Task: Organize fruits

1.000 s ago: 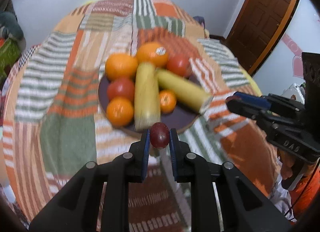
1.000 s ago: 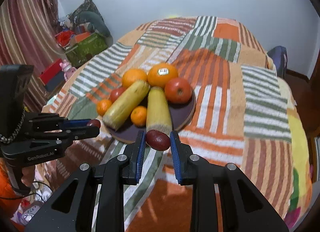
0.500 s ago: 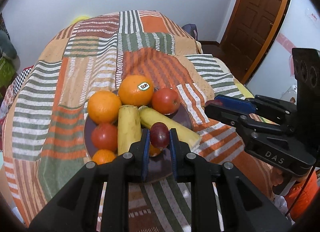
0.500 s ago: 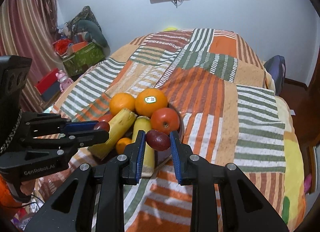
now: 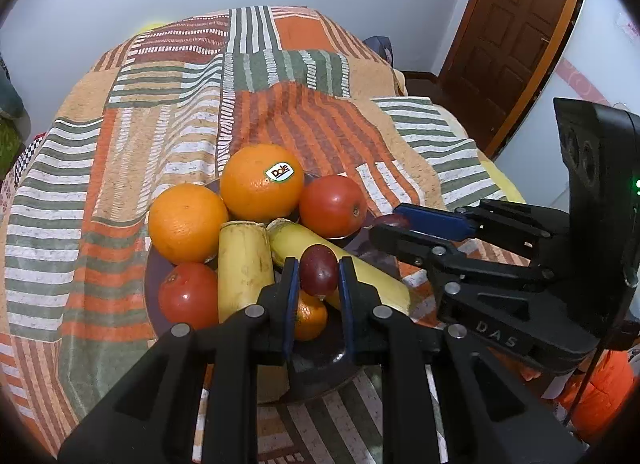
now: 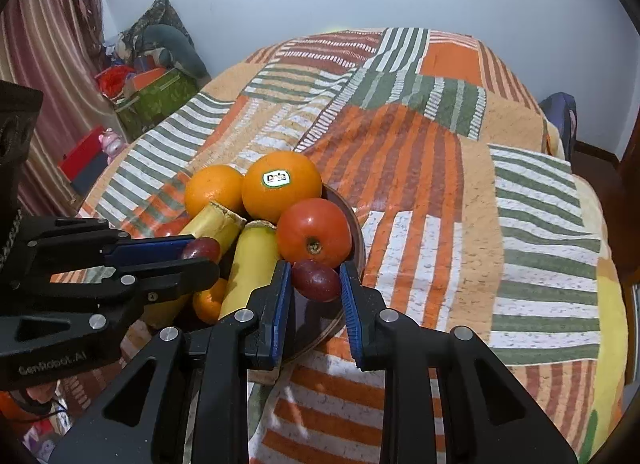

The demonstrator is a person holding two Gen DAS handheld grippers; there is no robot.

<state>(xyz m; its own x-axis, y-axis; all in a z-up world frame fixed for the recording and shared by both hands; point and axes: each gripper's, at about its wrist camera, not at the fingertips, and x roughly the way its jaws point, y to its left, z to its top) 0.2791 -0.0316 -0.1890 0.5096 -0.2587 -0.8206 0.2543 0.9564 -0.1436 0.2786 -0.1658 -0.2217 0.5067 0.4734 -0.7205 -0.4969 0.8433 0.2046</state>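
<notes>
Left grape (image 5: 318, 270): dark red, oval, long axis running up and down in the left wrist view; it sits low centre of that frame, over the plate and in front of the right-hand banana.
Left gripper (image 5: 318, 276): blue pads clamped on the two sides of the left grape, with only the grape's width between them; also seen at mid left of the right wrist view (image 6: 200, 254).
Right grape (image 6: 316, 280): dark red, oval, long axis lying nearly across the right wrist frame, tipped a little down to the right; it is at the frame's centre, over the plate's near right part, just below the right tomato.
Right gripper (image 6: 316, 284): blue pads pressed on the two ends of the right grape; in the left wrist view it comes in from the right edge (image 5: 390, 224).
Plate (image 6: 356, 224): dark, round, at mid frame on the striped patchwork bedspread (image 6: 440, 168).
Bananas (image 5: 244, 268): two cut pieces side by side, long axes running from the plate's middle toward the camera, the right one slanting to the lower right.
Oranges (image 5: 262, 184): two large at the plate's far side, the right one with a sticker; a small orange fruit (image 5: 308, 318) behind the left pad.
Tomatoes (image 5: 332, 206): one at the plate's right, one at its lower left (image 5: 188, 296).
</notes>
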